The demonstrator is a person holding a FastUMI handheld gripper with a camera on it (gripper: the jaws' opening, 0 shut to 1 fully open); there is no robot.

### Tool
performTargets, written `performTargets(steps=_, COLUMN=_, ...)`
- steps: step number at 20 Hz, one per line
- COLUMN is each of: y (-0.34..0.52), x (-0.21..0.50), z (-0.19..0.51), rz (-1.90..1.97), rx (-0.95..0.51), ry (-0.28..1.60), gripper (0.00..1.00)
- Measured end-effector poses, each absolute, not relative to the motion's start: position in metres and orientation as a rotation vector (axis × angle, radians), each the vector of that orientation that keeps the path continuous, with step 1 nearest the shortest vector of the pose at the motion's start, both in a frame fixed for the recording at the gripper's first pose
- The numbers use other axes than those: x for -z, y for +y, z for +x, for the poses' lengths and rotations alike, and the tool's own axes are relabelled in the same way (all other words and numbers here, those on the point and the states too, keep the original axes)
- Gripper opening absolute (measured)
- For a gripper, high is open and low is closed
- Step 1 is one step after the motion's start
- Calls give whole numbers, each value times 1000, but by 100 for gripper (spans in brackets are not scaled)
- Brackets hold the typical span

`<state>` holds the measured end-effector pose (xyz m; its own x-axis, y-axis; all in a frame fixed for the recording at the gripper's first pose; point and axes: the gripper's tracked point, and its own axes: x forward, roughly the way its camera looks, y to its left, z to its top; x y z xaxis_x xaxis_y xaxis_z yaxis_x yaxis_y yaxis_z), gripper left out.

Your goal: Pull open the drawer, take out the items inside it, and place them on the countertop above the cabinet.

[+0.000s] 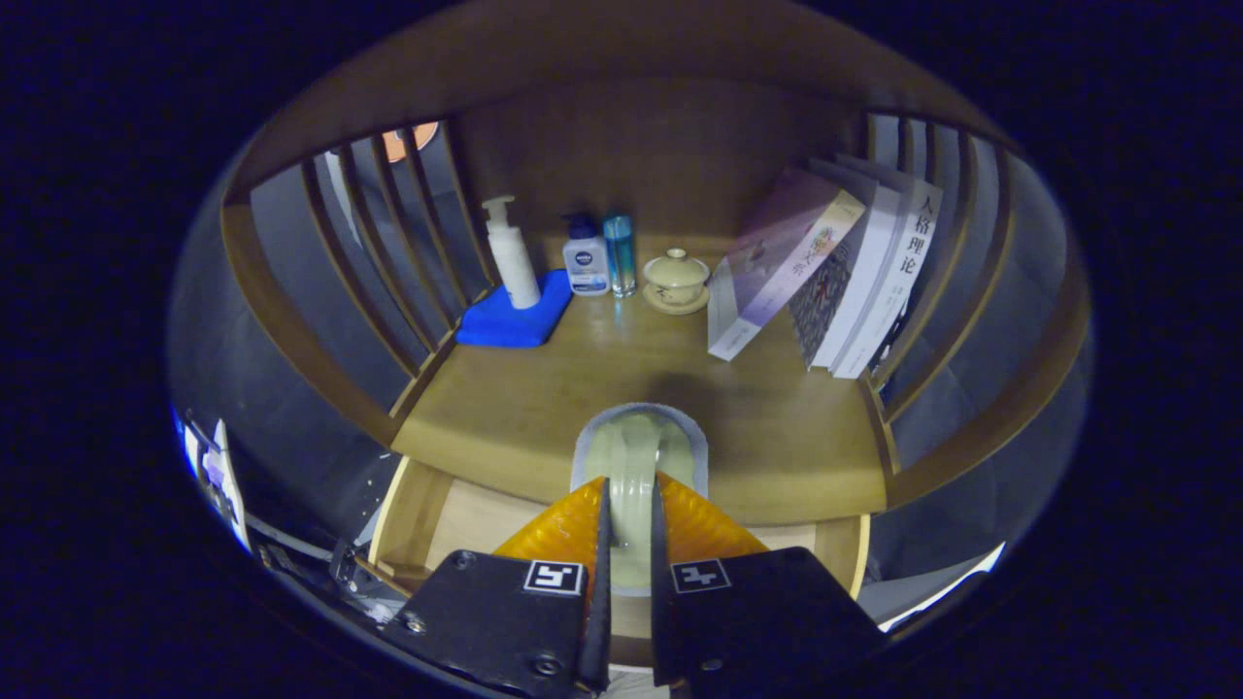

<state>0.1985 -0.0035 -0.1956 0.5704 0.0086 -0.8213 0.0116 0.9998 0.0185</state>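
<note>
The tongs (pixel 629 505) are nearly closed, both fingers pressing on a pale green roll of tape (pixel 636 456), held just above the tabletop's (pixel 505 408) front edge. Below them the drawer (pixel 466 515) stands open. This looks like the placing step: next, lower the roll ahead of the tongs, short of the lidded cup (pixel 676 280) and books (pixel 825 282), then release.

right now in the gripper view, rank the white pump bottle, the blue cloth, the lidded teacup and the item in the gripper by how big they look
1. Pale green item between the gripper fingers, though nearness inflates it.
2. Blue cloth.
3. White pump bottle.
4. Lidded teacup.
</note>
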Motion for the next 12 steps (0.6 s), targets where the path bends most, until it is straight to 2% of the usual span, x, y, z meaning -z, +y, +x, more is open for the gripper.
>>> performTargets(steps=12, y=2, x=231, z=273, rz=20, rx=43, ry=1059, gripper=20)
